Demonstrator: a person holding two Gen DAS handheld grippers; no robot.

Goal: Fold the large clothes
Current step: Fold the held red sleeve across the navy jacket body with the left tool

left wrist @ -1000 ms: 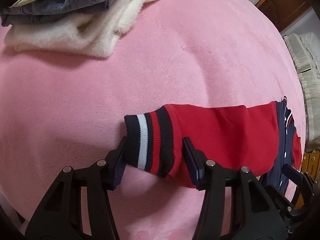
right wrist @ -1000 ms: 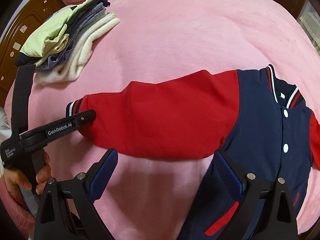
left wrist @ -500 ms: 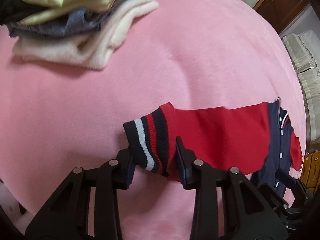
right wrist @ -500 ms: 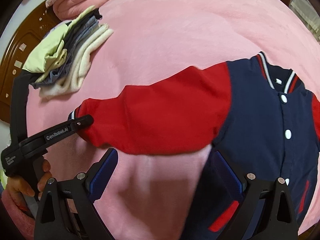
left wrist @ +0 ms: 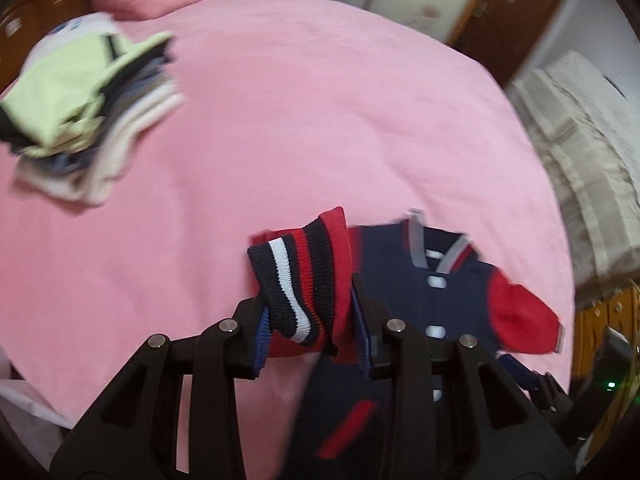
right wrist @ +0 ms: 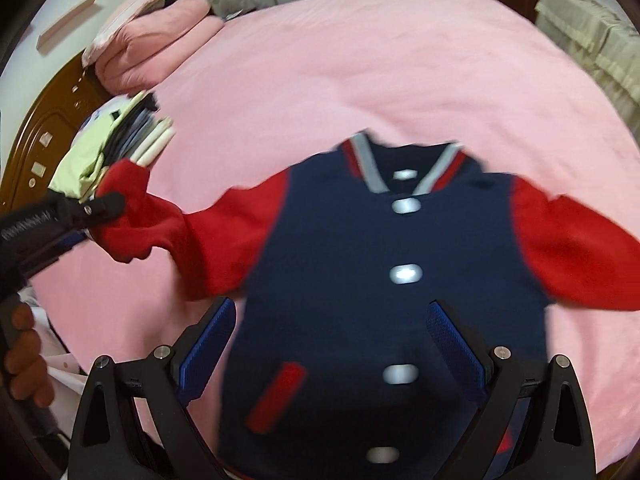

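Note:
A navy varsity jacket point(right wrist: 360, 264) with red sleeves and white snaps lies front-up on the pink bed point(right wrist: 360, 60). My left gripper point(left wrist: 312, 320) is shut on its striped sleeve cuff point(left wrist: 292, 280) and holds that red sleeve point(right wrist: 160, 224) lifted off the bed, bunched toward the jacket body point(left wrist: 420, 292). In the right wrist view the left gripper point(right wrist: 108, 208) shows at the left edge. My right gripper point(right wrist: 332, 340) is open and empty, hovering over the jacket's lower front. The other red sleeve point(right wrist: 572, 248) lies spread to the right.
A stack of folded clothes point(left wrist: 80, 120) sits on the bed at the far left, also in the right wrist view point(right wrist: 116, 148). Pink pillows point(right wrist: 152, 40) and a wooden headboard point(right wrist: 44, 120) lie behind it. A beige seat point(left wrist: 580, 152) stands right of the bed.
My left gripper has closed on the cuff and lifted the sleeve up and toward the jacket body. The right gripper has swung right, from over the sleeve to over the jacket front.

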